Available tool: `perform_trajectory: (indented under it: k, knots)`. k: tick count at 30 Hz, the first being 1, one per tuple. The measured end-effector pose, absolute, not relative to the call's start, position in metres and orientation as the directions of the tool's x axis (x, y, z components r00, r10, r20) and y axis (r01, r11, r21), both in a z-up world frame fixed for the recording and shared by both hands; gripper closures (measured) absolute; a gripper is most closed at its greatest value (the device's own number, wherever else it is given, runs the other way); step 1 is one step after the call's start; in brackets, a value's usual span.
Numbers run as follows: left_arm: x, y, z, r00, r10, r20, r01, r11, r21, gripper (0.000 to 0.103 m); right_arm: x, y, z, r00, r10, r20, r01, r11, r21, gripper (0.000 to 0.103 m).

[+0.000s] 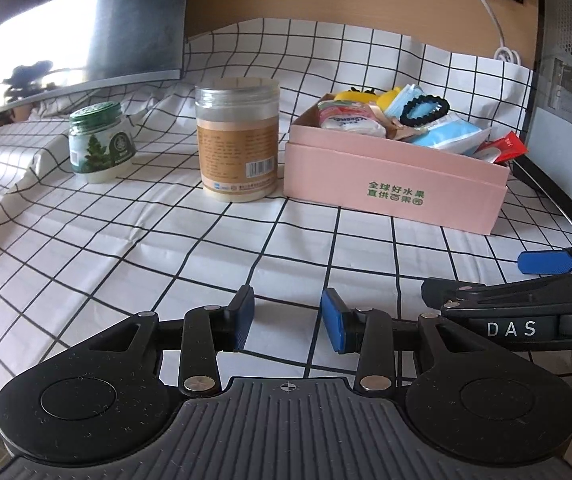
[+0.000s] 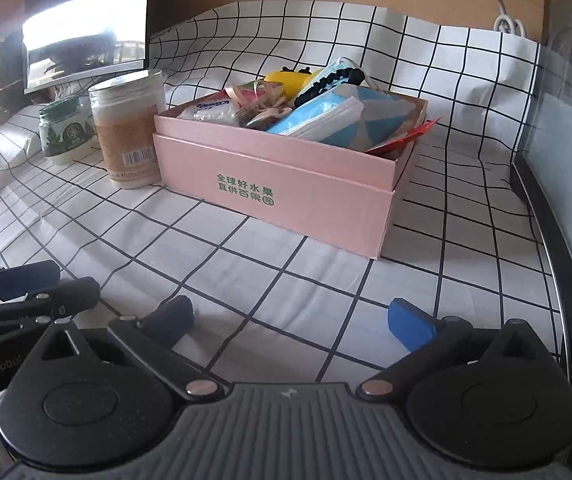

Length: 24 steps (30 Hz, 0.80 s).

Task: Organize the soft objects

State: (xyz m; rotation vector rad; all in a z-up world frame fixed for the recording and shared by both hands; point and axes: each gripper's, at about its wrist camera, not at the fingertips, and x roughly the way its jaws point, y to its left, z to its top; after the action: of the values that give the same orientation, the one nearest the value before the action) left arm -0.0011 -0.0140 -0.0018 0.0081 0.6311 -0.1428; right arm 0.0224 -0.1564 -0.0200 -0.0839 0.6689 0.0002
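A checked cloth (image 1: 126, 240) runs out under both grippers. Ahead of the right gripper (image 2: 290, 322), whose jaws gape wide and hold nothing, sits the pink box (image 2: 286, 184) heaped with soft things. The left gripper (image 1: 288, 318), partly open, is empty too, with the box ahead to its right, a tall jar (image 1: 238, 140) straight ahead and a green jar (image 1: 100, 142) ahead-left.

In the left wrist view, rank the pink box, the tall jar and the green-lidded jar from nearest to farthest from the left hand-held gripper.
1. Pink box, ahead to the right; its front corner comes closest to the left hand-held gripper.
2. Tall jar, ahead and slightly left, beside the box.
3. Green-lidded jar, farther back on the left.
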Motion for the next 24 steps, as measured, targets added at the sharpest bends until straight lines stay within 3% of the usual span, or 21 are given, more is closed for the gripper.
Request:
perform_trajectory:
  k: [24]
  knots:
    - [-0.0025,-0.012,-0.0026,0.802,-0.136,-0.581,0.128,0.99,-0.055,0.062,0.0224,-0.1561,-0.0201,0.785,-0.027,-0.619,-0.026,0.997,-0.077,0.0]
